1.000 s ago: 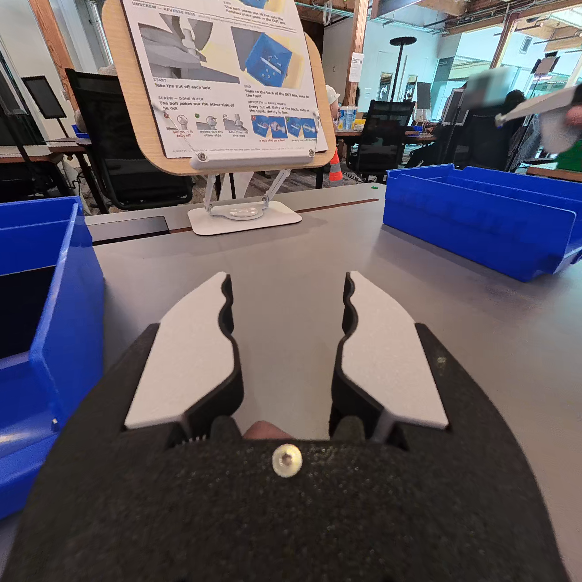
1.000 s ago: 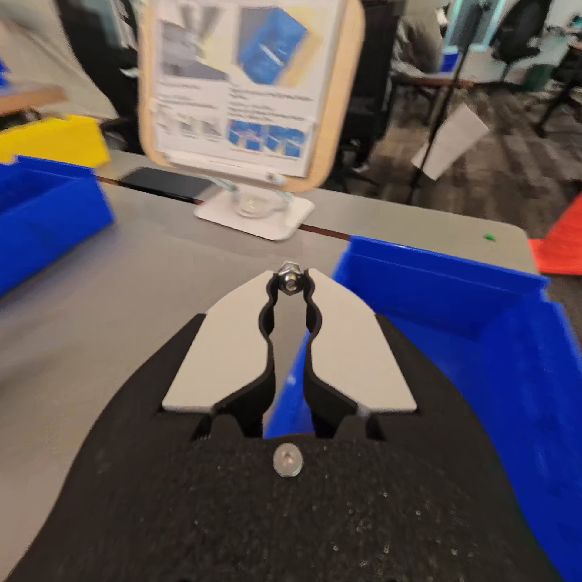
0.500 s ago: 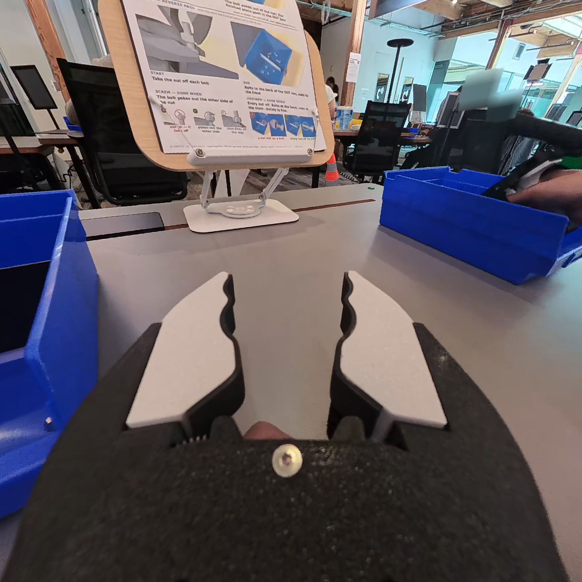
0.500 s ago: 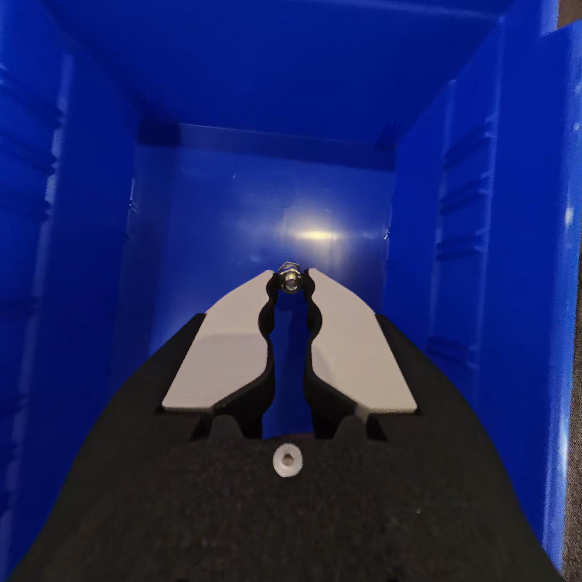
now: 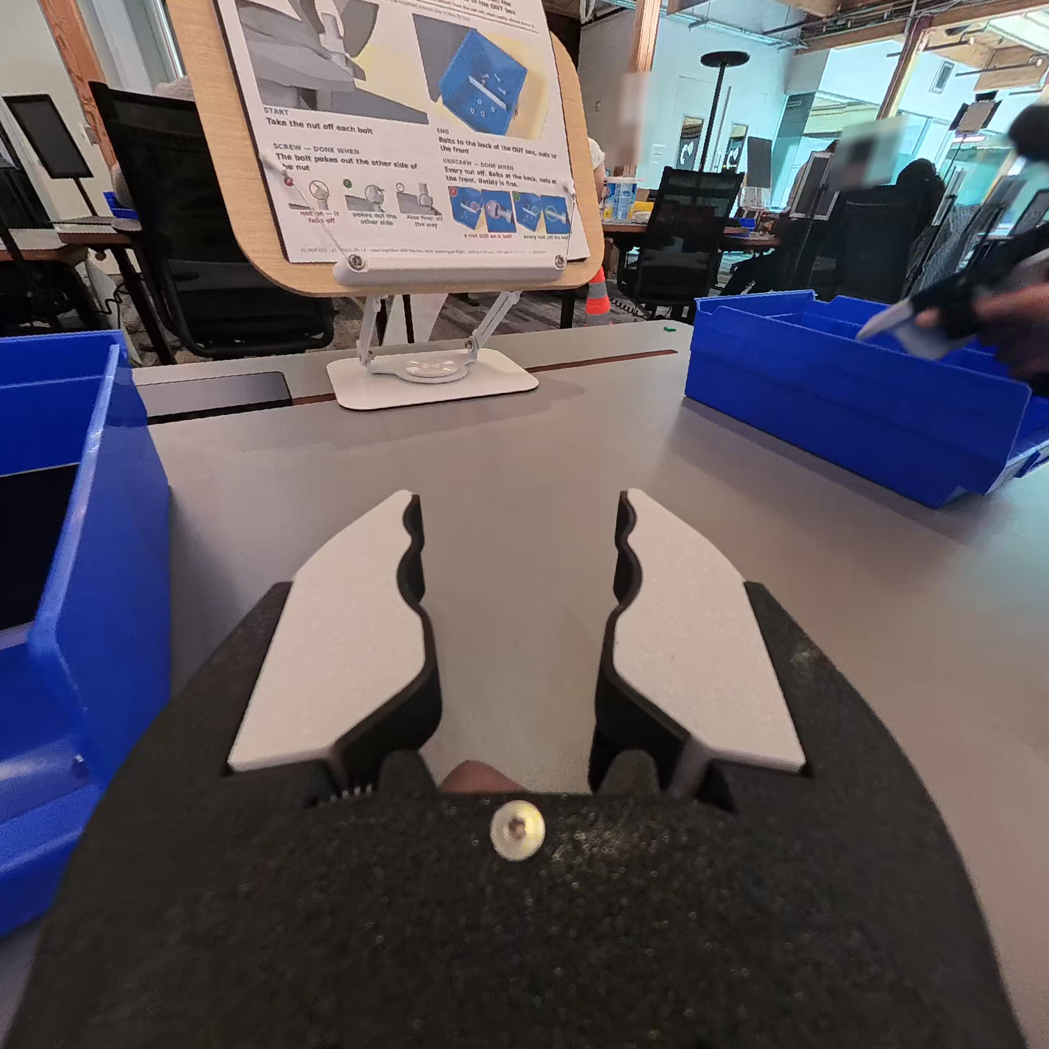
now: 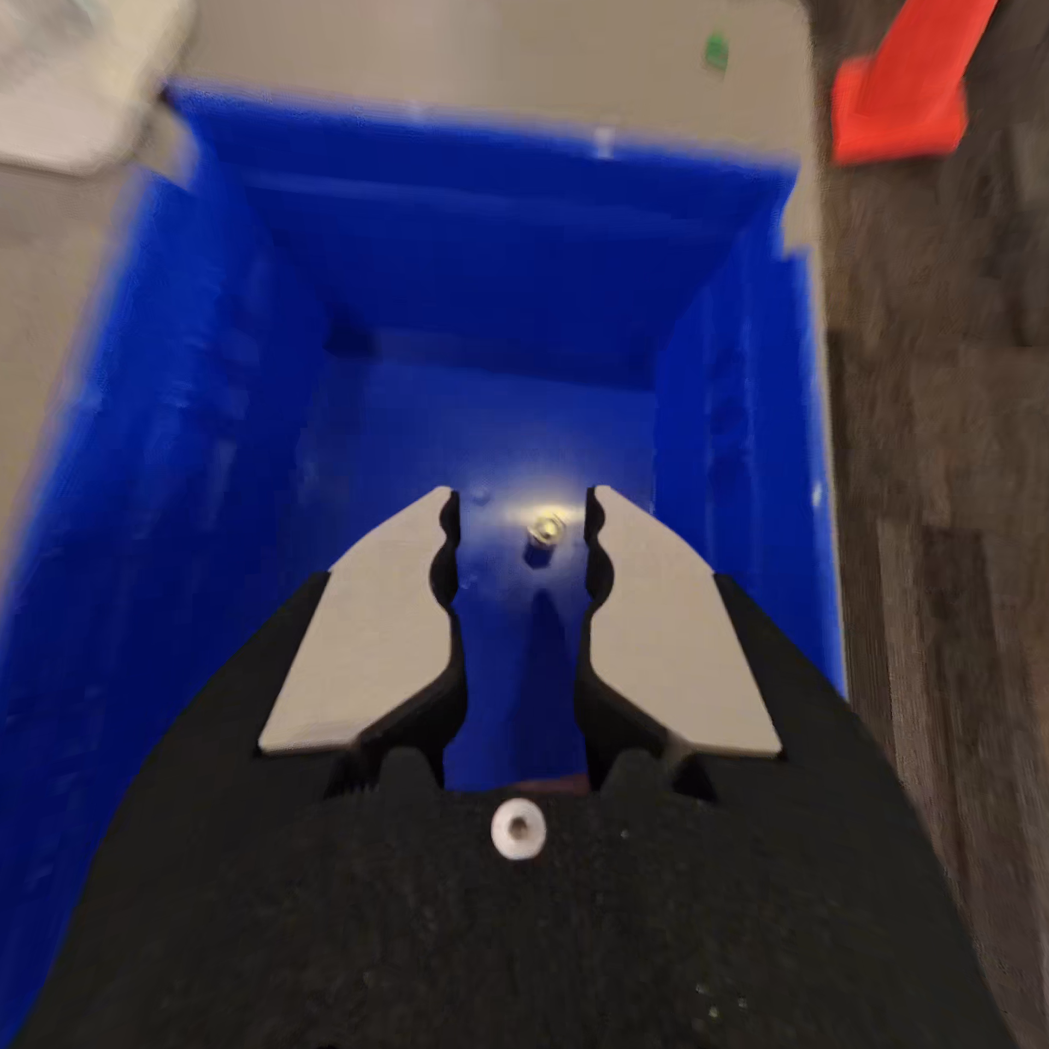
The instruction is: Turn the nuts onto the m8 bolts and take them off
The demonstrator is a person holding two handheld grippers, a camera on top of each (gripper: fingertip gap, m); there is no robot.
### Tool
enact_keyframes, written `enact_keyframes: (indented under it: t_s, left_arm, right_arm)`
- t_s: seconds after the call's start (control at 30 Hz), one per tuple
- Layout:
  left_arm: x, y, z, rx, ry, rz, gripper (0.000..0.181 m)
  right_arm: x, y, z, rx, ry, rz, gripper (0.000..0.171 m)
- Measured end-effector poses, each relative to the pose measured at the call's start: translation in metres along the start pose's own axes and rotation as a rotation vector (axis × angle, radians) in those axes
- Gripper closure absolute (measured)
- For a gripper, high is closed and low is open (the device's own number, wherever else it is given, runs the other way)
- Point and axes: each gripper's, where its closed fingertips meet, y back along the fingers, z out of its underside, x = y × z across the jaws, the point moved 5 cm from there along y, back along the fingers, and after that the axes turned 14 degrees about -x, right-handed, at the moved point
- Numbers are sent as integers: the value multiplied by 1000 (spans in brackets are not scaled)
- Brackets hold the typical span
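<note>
Now the right tongs (image 6: 519,505) gape empty; half a second ago they pinched the bolt (image 6: 544,536), which stands on end in the blue bin (image 6: 170,397). Left tongs (image 5: 519,505) stay wide over the surface (image 5: 567,454).

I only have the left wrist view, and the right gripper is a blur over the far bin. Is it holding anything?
Observer: No. The right gripper is open, with nothing between its fingers.
Operator: Is anything in the bin under it?
Observer: Yes. One small metal fastener lies on the floor of the blue bin, below the gap between the fingers and nearer the right one. It is too blurred to tell nut from bolt.
</note>
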Motion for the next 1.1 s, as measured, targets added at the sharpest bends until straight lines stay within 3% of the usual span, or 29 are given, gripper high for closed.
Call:
enact_keyframes:
  t_s: [0.13, 0.23, 0.33, 0.57, 1.1]
  left_arm:
    - [0, 0, 0, -2, 1, -6, 116]
    - [-1, -4, 0, -16, 2, -14, 116]
    - [-2, -6, 1, -31, 9, -21, 111]
    - [-6, -4, 0, -3, 26, -52, 101]
    - [-4, -11, 3, -71, 24, -60, 107]
  right_arm:
    - [-73, 94, -13, 467, 66, -78, 122]
    - [-146, 122, 4, 622, 124, -116, 115]
    - [-211, 108, 28, 601, 147, -164, 93]
    - [-287, 67, 68, 521, 173, -254, 84]
    - [-292, 51, 84, 414, 206, -302, 84]
